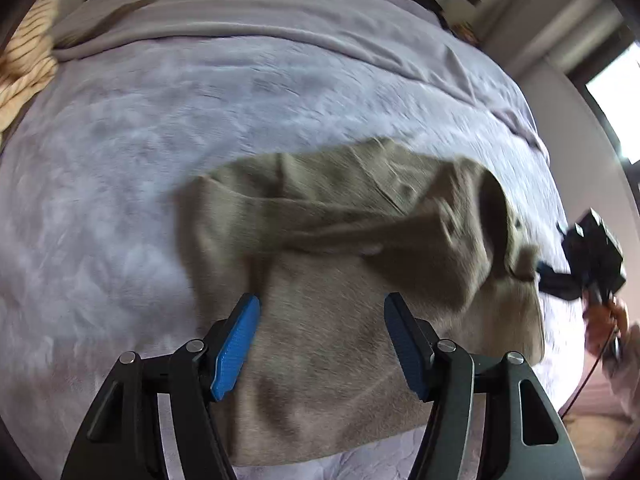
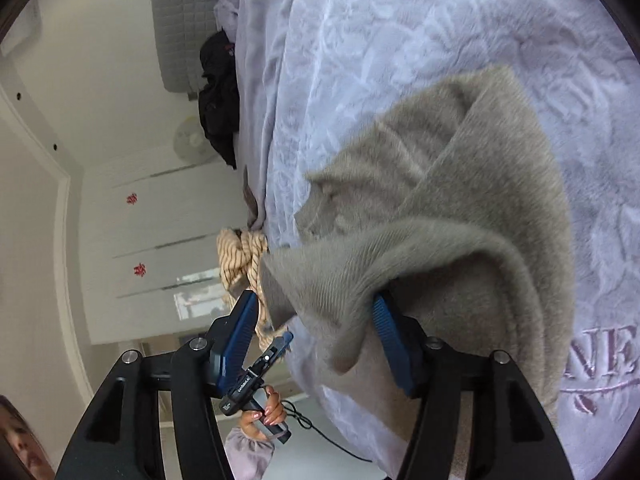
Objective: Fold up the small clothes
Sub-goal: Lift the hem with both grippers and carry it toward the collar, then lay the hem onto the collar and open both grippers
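Note:
A grey-beige fleece garment (image 1: 344, 320) lies on the lilac blanket (image 1: 160, 128), its far part folded over toward me. My left gripper (image 1: 322, 308) hovers open just above the garment's near flat part, holding nothing. In the right wrist view the same garment (image 2: 472, 208) is bunched and raised; a flap drapes over the inner side of my right gripper (image 2: 314, 304), whose jaws stand wide apart. The right gripper also shows at the garment's right edge in the left wrist view (image 1: 560, 276). The left gripper shows small in the right wrist view (image 2: 280, 344).
A cream striped garment (image 1: 24, 68) lies at the bed's far left, also in the right wrist view (image 2: 236, 256). Dark clothes (image 2: 218, 92) sit by the grey headboard (image 2: 180, 20). The blanket (image 2: 400, 40) carries embroidered letters (image 2: 608, 360). A wardrobe (image 2: 152, 240) stands beyond the bed.

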Demonstrator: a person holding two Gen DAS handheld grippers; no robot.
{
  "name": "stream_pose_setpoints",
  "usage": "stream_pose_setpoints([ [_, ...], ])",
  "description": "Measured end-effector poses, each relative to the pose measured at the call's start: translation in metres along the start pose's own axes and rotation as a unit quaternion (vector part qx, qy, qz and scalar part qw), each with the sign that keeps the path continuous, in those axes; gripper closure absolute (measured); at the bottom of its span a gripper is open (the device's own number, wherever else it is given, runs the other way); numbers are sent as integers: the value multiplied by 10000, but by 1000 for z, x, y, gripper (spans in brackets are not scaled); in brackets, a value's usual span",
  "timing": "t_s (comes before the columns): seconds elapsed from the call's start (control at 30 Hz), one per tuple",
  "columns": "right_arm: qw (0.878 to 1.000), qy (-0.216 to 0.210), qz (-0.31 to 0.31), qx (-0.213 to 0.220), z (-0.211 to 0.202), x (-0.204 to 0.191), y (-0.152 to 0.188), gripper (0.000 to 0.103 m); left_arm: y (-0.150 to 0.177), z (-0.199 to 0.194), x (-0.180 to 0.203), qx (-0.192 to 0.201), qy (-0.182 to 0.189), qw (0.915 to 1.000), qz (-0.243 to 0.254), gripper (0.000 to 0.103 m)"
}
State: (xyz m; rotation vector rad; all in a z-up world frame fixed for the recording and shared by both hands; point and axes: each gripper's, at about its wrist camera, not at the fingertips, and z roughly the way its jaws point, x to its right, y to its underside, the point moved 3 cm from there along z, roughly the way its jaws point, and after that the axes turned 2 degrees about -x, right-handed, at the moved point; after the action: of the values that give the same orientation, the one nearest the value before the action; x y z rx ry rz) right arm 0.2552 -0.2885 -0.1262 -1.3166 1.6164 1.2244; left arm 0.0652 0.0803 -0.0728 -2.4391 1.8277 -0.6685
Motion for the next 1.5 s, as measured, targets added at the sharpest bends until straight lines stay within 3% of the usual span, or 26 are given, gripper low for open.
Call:
stream_pose_setpoints([
  [0.1,9999,-124,-51,52,12,-5,-6,39,-8,17,13,-39,-217,9997,80,38],
  [0.2,9944,-128,-187,1034,-5,-12,-20,39,-24,30,5,79,-505,9980,-358,38],
  [0.3,9896,61,-89,1435,-19,-14,-29,38,-33,23,-5,245,-412,9962,-733,38],
  [0.5,9744,1677,-1120,996,-38,-30,-4,38,-41,14,-10,77,-461,9982,-378,38],
  [0.7,9786,1678,-978,680,-51,-2,29,38,-77,56,2,-404,156,9988,-212,38],
  [0.9,9731,1945,-1188,331,-40,8,46,38,-92,81,14,-498,-17,9988,1,38],
  [0.97,9685,2099,-1330,173,-34,10,51,38,-93,83,17,-527,13,9986,52,56],
  [1.0,9674,2128,-1363,131,-32,11,53,38,-92,85,19,-588,13,9982,116,84],
  [1.03,9674,2128,-1368,109,-30,12,55,38,-91,88,21,-691,1,9975,175,95],
  [1.13,9704,2058,-1264,104,-32,18,57,38,-90,80,23,-490,-97,9983,311,95],
  [1.27,9714,2027,-1231,105,-32,19,56,38,-99,53,3,79,-231,9997,-4,95],
  [1.5,9710,2046,-1232,80,-28,24,55,38,-97,71,-37,1,-646,9969,-450,95],
])
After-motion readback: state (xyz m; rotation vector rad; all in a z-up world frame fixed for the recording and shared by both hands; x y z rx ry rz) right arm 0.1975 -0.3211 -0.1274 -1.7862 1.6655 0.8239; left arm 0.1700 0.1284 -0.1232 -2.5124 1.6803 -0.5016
